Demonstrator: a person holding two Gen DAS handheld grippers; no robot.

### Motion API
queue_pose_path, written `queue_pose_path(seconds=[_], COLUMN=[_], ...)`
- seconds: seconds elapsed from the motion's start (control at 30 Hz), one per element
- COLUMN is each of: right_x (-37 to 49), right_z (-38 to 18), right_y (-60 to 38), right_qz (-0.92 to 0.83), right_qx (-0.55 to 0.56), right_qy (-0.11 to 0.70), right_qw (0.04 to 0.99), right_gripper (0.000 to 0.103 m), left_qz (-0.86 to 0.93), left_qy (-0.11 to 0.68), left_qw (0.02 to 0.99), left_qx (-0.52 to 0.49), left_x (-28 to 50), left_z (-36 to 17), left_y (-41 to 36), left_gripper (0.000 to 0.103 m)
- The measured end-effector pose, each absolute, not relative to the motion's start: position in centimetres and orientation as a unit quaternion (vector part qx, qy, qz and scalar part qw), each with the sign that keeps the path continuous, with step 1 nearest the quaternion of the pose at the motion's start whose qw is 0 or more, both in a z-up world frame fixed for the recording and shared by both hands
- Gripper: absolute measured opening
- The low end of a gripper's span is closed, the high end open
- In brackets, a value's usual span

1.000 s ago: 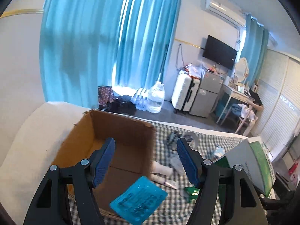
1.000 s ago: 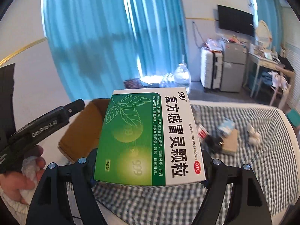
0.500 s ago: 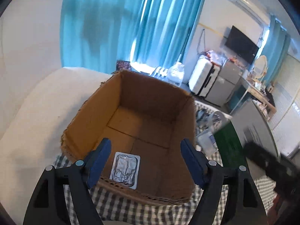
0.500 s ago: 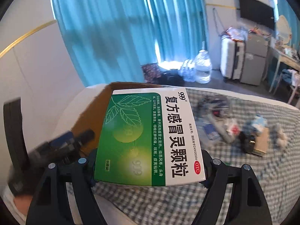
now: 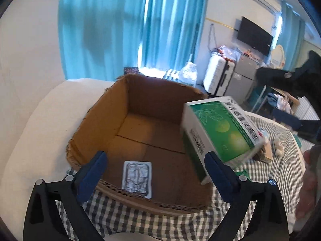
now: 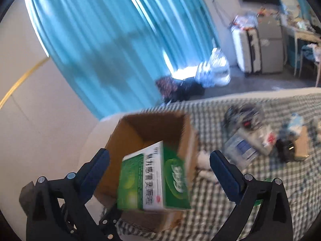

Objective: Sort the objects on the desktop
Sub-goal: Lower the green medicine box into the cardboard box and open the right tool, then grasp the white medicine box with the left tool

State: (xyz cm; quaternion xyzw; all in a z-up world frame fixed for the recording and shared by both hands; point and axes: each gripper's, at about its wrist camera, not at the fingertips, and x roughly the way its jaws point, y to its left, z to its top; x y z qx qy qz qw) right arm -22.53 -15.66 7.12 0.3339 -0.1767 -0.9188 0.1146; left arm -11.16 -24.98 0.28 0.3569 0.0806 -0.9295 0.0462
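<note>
An open cardboard box [image 5: 104, 128] stands on the checked cloth; it also shows in the right wrist view [image 6: 188, 136]. A silver blister pack [image 5: 137, 177] lies on its floor. A green and white medicine box [image 5: 220, 132] is tilted in mid-air over the cardboard box's right side; in the right wrist view the medicine box [image 6: 152, 180] is blurred and apart from both fingers. My left gripper [image 5: 154, 176] is open and empty above the cardboard box's near edge. My right gripper [image 6: 159, 172] is open above the cardboard box.
Several small items [image 6: 260, 138] lie scattered on the checked cloth [image 6: 230, 200] right of the cardboard box. A white cushion [image 5: 40, 120] borders the left side. Blue curtains [image 5: 120, 30], a suitcase [image 5: 218, 78] and a TV [image 5: 254, 36] are in the room behind.
My right gripper opened and let go of the medicine box, which now falls toward the cardboard box. The right gripper swung over the box. The left gripper stayed open over it.
</note>
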Motion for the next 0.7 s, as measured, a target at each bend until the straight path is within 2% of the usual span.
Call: queue_pose_path(seconds=[0.23, 0.3, 0.47, 0.53, 0.7], right_x=[-13.0, -11.5, -9.7, -9.3, -8.3], right_z=[11.7, 12.2, 9.6, 7.7, 2.4], right_y=[-7.5, -6.2, -3.2, -2.4, 0.6], right_qz=[-0.98, -0.984, -0.971, -0.966, -0.95], right_qx=[0.15, 0.137, 0.195, 0.218, 0.274], right_qy=[-0.127, -0.112, -0.141, -0.138, -0.145], right_qw=[0.013, -0.002, 0.001, 0.0, -0.03], right_gripper=[0.103, 0.103, 0.103, 0.103, 0.103], left_qz=[-0.946, -0.947, -0.922, -0.927, -0.922], left_qy=[0.043, 0.041, 0.053, 0.072, 0.032], left_qw=[-0.009, -0.017, 0.035, 0.013, -0.041], left_qx=[0.321, 0.318, 0.382, 0.367, 0.383], left_x=[-9.8, -10.1, -12.8, -11.4, -10.1], left_z=[2.5, 2.3, -1.0, -1.3, -3.1], left_y=[-18.6, -17.0, -16.2, -15.9, -11.0], left_gripper=[0.103, 0.103, 0.103, 0.103, 0.103])
